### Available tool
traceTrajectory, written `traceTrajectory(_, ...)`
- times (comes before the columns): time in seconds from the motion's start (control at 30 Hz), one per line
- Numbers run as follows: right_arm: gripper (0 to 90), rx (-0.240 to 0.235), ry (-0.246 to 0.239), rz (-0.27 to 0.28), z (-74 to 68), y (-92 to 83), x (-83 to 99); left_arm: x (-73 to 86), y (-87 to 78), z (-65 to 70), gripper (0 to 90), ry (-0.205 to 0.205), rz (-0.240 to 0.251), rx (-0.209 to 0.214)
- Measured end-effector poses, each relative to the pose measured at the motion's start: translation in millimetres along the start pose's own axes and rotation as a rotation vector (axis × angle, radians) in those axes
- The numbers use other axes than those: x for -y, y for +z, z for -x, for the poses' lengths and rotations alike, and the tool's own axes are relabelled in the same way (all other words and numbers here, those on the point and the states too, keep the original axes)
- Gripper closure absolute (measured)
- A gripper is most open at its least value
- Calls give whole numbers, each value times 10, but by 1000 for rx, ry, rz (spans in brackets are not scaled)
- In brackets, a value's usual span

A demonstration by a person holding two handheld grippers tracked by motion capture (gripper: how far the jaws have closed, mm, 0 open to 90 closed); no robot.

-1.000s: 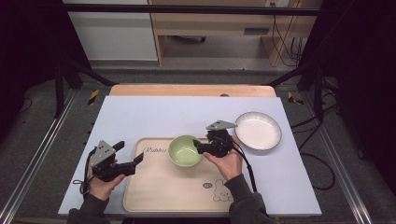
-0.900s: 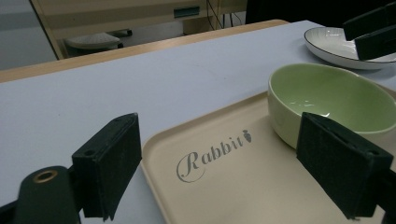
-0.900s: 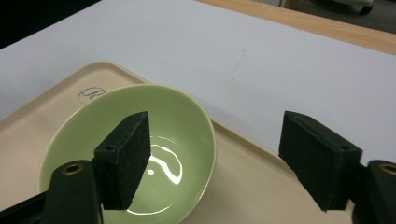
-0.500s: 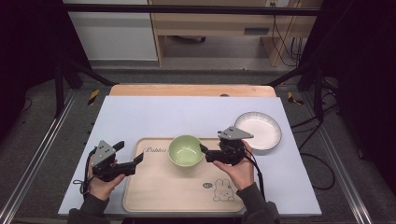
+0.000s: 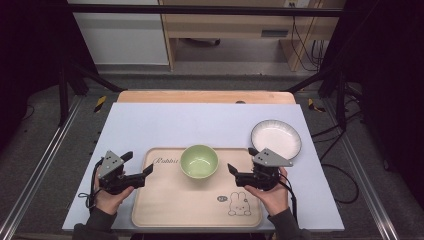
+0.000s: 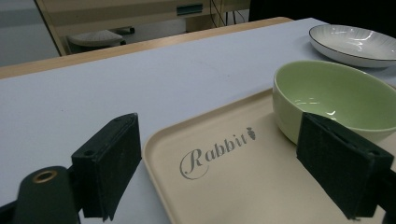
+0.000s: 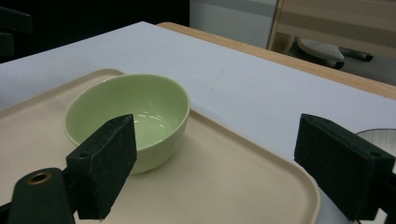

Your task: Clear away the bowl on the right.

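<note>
Jaws of the right gripper (image 5: 238, 169) have just been opening and are held wide apart with nothing between them, pointed level toward the pale green ceramic bowl (image 5: 199, 161), which is set upright at the far edge of the beige rectangular tray (image 5: 175, 205) on the counter (image 5: 150, 125). The left gripper (image 5: 138, 169) is held level at the tray's left edge, jaws likewise spread and empty. A white round plate (image 5: 276, 139) lies just beyond the right hand (image 5: 267, 192).

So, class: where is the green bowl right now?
In the high view the bowl sits at the far edge of the tray, mid-table, with the white plate off to its right.
</note>
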State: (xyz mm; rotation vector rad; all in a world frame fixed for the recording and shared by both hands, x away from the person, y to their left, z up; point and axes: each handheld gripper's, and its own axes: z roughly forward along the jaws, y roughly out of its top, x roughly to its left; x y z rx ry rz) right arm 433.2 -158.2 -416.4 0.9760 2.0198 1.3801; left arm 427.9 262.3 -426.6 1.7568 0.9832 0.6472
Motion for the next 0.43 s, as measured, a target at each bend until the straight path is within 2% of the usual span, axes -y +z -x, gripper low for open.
traceTrajectory(0.13,123,12,3,29,31,-93,84,11,4,-1,135,3,-1,0)
traceTrajectory(0.43,117,48,19,55,118,-200,207,49,23,-10,135,0,-11,-3)
